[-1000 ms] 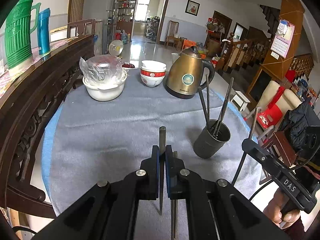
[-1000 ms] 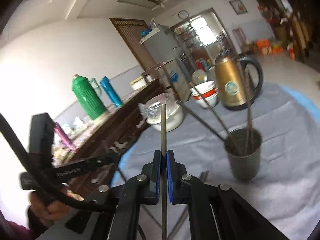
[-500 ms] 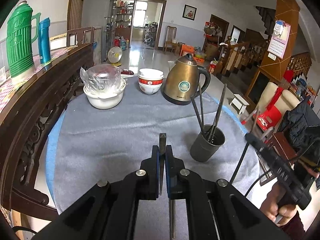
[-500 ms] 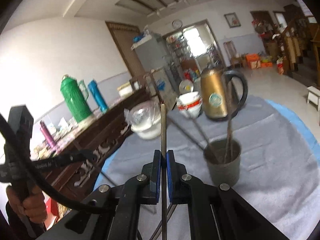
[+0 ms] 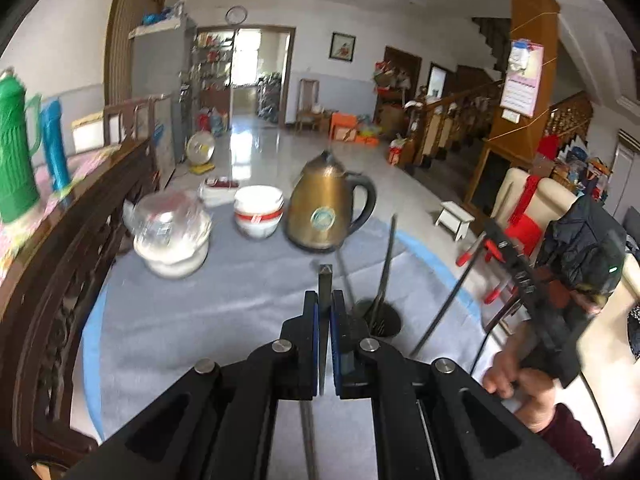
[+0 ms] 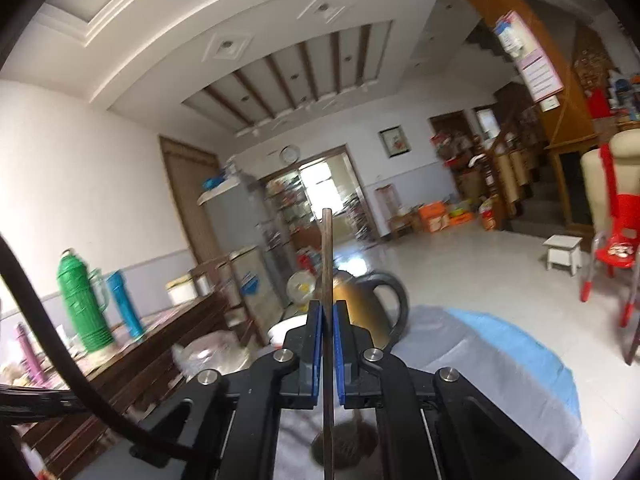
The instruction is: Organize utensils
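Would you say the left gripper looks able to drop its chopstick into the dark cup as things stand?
Probably yes: the left gripper, shut on a chopstick, sits just beside the dark cup, whose mouth holds only a few sticks; nothing blocks the way.

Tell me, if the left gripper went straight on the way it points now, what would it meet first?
Probably the dark cup just ahead, slightly right of the left gripper, which is shut on a chopstick. Depth is unclear; if it passes left of the cup, the grey cloth comes next.

A glossy brass-coloured metal kettle [image 5: 326, 206] stands on matt grey cloth [image 5: 208, 312] beside carved dark wood railing [image 5: 60, 264].
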The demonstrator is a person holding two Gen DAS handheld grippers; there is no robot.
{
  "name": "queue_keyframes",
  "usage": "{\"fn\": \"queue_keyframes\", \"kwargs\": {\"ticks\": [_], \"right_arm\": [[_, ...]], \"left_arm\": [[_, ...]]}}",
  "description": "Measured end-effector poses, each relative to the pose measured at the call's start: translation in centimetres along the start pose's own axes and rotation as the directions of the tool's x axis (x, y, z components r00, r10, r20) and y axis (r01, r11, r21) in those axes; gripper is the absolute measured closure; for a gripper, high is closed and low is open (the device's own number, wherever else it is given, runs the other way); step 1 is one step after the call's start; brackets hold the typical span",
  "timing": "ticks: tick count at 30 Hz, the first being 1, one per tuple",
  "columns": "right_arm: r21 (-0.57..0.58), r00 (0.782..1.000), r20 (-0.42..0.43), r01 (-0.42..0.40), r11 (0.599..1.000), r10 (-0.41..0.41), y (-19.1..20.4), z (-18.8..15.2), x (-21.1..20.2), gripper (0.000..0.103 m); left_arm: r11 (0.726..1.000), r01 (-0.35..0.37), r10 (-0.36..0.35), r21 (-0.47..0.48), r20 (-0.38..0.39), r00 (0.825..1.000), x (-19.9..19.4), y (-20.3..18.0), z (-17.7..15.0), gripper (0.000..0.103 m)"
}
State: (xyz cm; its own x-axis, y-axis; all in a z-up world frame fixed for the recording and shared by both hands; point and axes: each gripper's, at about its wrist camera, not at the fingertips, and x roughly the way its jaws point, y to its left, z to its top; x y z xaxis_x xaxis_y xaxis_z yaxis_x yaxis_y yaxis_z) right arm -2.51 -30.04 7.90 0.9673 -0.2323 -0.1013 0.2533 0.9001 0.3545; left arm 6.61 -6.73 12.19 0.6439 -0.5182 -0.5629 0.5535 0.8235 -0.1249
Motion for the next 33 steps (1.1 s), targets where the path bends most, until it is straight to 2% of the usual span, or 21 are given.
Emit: {"fn": "queue_keyframes", "kwargs": {"ticks": [5,10,13,18,23,33], "right_arm": [[0.058,0.998,0.031,0.047,0.997,-0.049,-1.0,1.0,2.3,0.097],[0.08,0.995,0.04,0.093,0.992,-0.096,-1.5,1.0,4.5,0.097],[0.071,0.993,0.017,0.117,0.991,-0.118,-1.7,0.4,6.1,0.097],[0.03,0.991,-0.037,0.128,0.991,-0.127,-1.8,-1.2,7.8,0.097],[0.008,0.991,-0.078,0.112,0.994,-0.111,-2.1,-2.3,7.8,0.097],[-0.046,0.989,-0.134,0.061,0.997,-0.066,-1.9,-3.8,5.9,0.096]], "left_arm": [[0.999,0.036,-0.037,0.02,0.051,0.998,0.4,-2.1,2.9,0.098],[0.997,0.074,-0.073,-0.004,0.1,0.992,2.4,-3.7,5.5,0.098],[0.996,0.085,-0.082,-0.027,0.093,0.992,4.4,-4.1,6.0,0.098],[0.997,0.066,-0.063,-0.048,0.054,0.997,7.5,-4.5,5.0,0.098],[0.998,0.046,-0.047,-0.042,-0.007,0.999,9.7,-4.8,3.3,0.098],[0.998,0.061,-0.063,-0.032,-0.059,0.996,9.5,-4.3,1.6,0.097]]}}
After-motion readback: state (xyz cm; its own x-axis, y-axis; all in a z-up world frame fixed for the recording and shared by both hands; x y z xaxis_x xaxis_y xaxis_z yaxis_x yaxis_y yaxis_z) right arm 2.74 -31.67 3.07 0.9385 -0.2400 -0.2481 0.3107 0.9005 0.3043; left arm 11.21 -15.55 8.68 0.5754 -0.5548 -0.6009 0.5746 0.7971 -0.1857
